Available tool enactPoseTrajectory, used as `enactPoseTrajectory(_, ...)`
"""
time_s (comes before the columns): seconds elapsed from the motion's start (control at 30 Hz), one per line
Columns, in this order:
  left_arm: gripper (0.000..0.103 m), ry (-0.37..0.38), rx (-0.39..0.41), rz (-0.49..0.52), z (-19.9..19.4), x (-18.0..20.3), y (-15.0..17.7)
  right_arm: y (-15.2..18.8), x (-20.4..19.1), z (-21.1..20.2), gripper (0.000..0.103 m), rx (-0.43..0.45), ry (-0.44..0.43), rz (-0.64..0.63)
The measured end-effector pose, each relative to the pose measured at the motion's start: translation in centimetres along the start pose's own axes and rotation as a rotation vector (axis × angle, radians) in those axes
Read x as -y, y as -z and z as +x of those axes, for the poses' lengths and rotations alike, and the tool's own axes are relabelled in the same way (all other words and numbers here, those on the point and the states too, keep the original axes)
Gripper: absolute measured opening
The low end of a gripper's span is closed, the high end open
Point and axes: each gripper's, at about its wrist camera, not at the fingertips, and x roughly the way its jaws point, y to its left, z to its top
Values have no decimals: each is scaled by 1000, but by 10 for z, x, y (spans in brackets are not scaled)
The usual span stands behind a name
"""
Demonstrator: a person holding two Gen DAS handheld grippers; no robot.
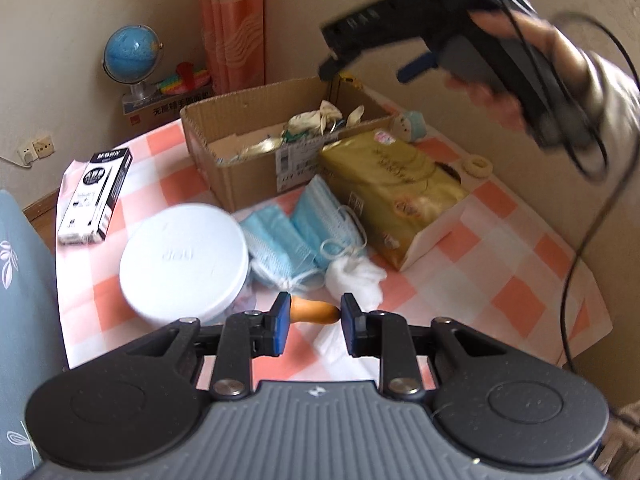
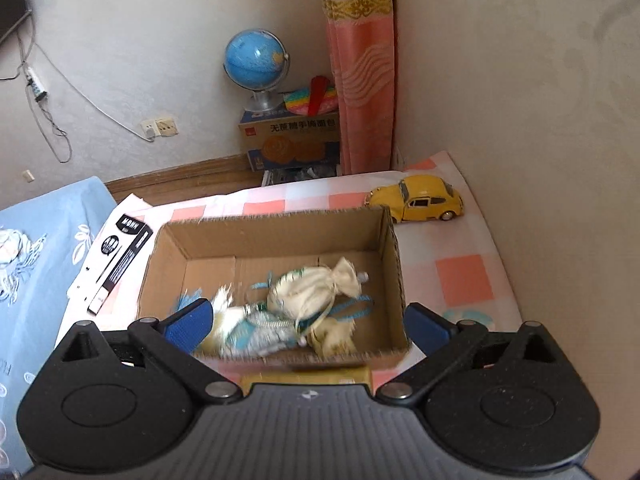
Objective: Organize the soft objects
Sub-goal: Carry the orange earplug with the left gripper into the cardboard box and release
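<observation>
The right tongs (image 2: 308, 322) hung spread over the box (image 2: 394, 248), pouches (image 2: 316, 288) already inside. The left tongs (image 1: 312, 320) sat part-open, empty, near the masks (image 1: 296, 236) on the surface (image 1: 500, 272) — best pinched mid-stack, straps gathered.

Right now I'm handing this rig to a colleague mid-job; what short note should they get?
Left claw: open, empty, low over the table near an orange object.
Right claw: open, empty, above the cardboard box.
Done: cloth pouches lie in the box.
Left: blue face masks and white cotton wad lie on the checkered tablecloth, beside the gold tissue pack and round white tin.
</observation>
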Motion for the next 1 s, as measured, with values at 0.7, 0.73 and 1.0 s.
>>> enactPoseTrajectory(0.7,26,-78,47,2,67,-15,-139,142,33,-79,103,153,-7,-49)
enactPoseTrajectory(0.73,26,-87,46,-11,73,-18,-145,145,34,-81,103,155,0,-46)
enactPoseTrajectory(1.0,85,-159,117,-100,99,-36,-170,160,44,-86,103,145,-16,-29)
